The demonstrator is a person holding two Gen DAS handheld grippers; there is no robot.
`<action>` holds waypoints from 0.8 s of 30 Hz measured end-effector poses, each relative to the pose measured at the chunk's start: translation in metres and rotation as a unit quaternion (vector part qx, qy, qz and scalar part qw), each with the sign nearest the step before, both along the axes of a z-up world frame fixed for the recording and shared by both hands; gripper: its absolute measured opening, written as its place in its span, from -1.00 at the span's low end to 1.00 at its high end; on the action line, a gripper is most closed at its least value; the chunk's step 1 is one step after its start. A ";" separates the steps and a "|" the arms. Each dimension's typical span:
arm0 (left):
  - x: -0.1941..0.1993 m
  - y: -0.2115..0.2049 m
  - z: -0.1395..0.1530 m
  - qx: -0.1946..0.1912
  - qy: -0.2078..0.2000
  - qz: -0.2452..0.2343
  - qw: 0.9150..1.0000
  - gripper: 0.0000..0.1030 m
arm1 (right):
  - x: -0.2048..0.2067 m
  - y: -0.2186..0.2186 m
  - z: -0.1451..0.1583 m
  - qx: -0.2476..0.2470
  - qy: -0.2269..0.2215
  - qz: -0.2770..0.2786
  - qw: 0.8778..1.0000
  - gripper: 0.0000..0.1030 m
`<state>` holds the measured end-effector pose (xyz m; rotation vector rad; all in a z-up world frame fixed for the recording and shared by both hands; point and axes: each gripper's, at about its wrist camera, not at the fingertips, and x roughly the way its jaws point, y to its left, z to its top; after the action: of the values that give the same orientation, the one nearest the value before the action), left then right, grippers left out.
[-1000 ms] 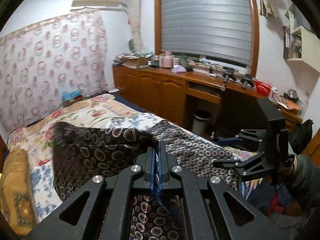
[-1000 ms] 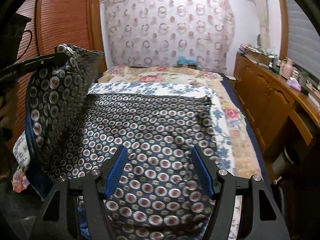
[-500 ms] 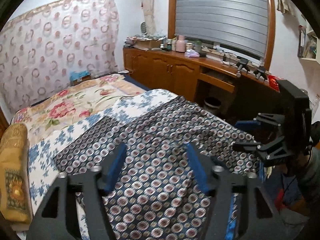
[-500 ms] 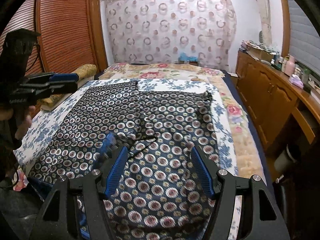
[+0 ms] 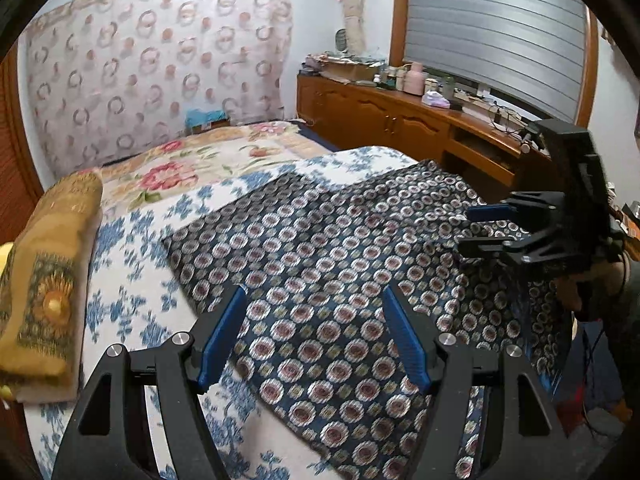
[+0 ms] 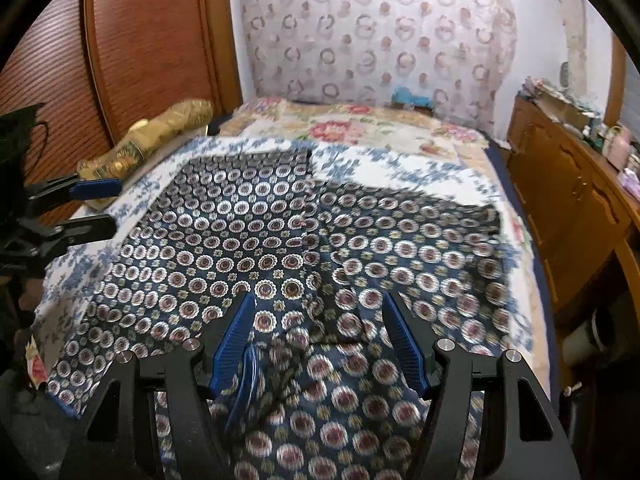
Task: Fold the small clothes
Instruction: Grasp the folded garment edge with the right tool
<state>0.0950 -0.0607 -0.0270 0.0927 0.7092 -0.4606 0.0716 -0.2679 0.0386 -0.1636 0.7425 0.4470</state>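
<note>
The left gripper point(image 5: 312, 334) hangs just above the near edge of the patterned garment point(image 5: 340, 264), its jaws having just been opening, now wide with nothing between them. The right gripper point(image 6: 318, 334) is equally wide and empty over the garment's near middle. The garment lies spread on the bed point(image 5: 132, 264), one half seemingly folded over. Beyond it sits a yellow pillow point(image 5: 48, 264). Next, I judge, each gripper must pinch an edge for another fold.
</note>
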 end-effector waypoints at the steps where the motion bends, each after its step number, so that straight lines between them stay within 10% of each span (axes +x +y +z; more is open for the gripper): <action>1: -0.001 0.003 -0.002 0.000 0.002 0.004 1.000 0.39 | 0.007 0.004 -0.004 -0.005 0.007 0.003 1.000 0.32; 14: -0.012 0.029 -0.013 -0.007 0.012 0.030 0.999 0.39 | 0.050 0.024 -0.025 -0.031 0.048 0.014 0.998 0.30; 22: -0.011 0.034 -0.011 -0.019 0.010 0.037 0.999 0.39 | 0.037 0.037 -0.028 -0.043 0.034 0.048 0.997 -0.27; 24: -0.011 0.035 -0.011 -0.018 0.010 0.038 0.999 0.39 | 0.035 0.039 -0.028 -0.041 0.029 0.051 0.997 -0.68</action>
<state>0.0836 -0.0262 -0.0378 0.0266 0.7210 -0.4029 0.1062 -0.2293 0.0107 -0.2664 0.8127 0.5213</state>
